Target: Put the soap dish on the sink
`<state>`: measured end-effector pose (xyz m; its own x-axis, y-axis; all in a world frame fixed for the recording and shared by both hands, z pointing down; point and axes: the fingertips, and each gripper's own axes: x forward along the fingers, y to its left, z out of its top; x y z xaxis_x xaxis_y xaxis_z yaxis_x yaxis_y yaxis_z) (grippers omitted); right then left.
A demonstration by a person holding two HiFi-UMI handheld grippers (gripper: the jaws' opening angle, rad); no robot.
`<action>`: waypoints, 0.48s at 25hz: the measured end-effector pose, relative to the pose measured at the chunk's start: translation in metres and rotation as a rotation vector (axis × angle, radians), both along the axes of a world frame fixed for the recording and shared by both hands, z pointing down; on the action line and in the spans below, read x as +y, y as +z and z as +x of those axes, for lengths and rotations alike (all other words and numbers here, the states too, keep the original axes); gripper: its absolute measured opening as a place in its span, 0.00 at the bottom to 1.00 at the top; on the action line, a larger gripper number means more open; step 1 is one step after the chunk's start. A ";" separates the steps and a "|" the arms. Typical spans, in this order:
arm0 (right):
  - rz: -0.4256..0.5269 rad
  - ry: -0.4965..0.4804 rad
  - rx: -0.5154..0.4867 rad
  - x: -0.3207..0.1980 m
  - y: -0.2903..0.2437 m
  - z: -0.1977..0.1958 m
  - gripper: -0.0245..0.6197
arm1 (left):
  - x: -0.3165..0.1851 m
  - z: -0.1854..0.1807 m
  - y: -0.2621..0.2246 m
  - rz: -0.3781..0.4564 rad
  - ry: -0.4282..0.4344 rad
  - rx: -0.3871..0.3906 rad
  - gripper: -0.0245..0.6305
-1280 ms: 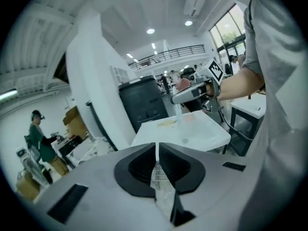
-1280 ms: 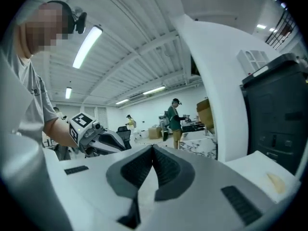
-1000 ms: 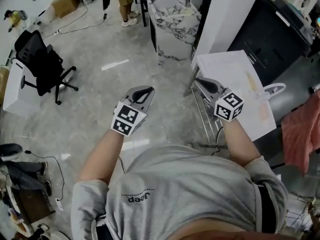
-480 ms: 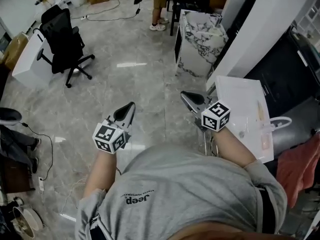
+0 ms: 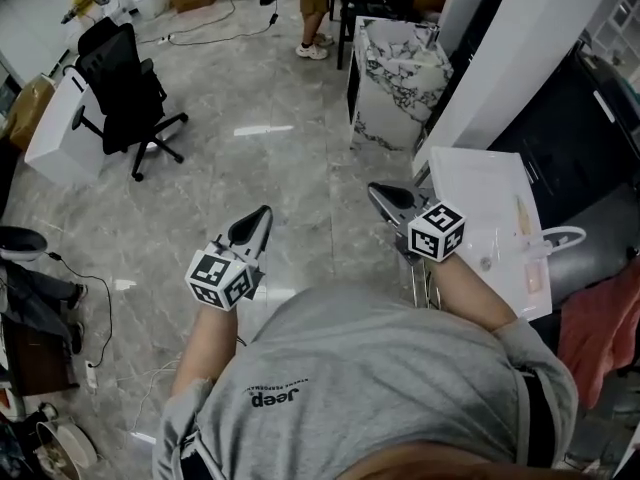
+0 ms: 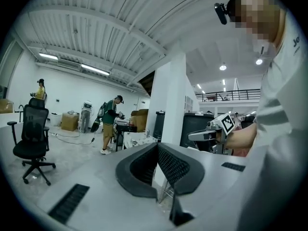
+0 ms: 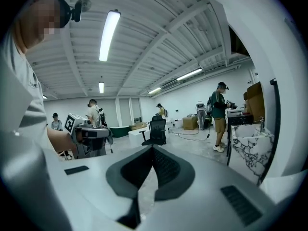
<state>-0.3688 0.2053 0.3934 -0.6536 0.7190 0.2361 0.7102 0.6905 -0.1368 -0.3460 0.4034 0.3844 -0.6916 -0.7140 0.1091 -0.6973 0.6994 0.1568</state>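
My left gripper is held out over the grey floor, jaws shut with nothing between them; in the left gripper view its fingertips meet. My right gripper is also shut and empty, beside the corner of a white table. Its jaws are closed in the right gripper view. A marble-patterned sink unit stands ahead of the right gripper. I cannot pick out a soap dish for sure; a few small pale items lie on the white table.
A black office chair stands at the far left beside a white desk. A white pillar rises right of the marble unit. A person stands at the back. Cables and a pink cloth lie at the edges.
Both grippers have come lower in the head view, and the left one has rolled and drifted left. The view has swung, so the chair and marble unit sit further right. Jaws stay shut.
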 end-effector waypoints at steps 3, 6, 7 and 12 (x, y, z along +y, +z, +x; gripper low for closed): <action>-0.001 0.011 0.000 -0.004 -0.001 0.001 0.12 | -0.003 -0.002 -0.001 0.005 0.010 0.005 0.06; 0.006 0.008 -0.004 -0.003 -0.002 0.004 0.12 | -0.002 -0.002 -0.002 0.005 0.017 0.006 0.06; 0.012 0.004 -0.007 -0.003 -0.002 0.005 0.12 | -0.003 -0.002 -0.003 0.003 0.018 0.005 0.06; 0.029 0.005 -0.011 -0.006 -0.001 0.006 0.11 | -0.007 0.000 -0.002 -0.004 0.020 0.004 0.06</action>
<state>-0.3631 0.1988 0.3919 -0.6595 0.7090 0.2497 0.7085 0.6973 -0.1088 -0.3461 0.3969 0.3825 -0.6768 -0.7272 0.1148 -0.7105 0.6860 0.1571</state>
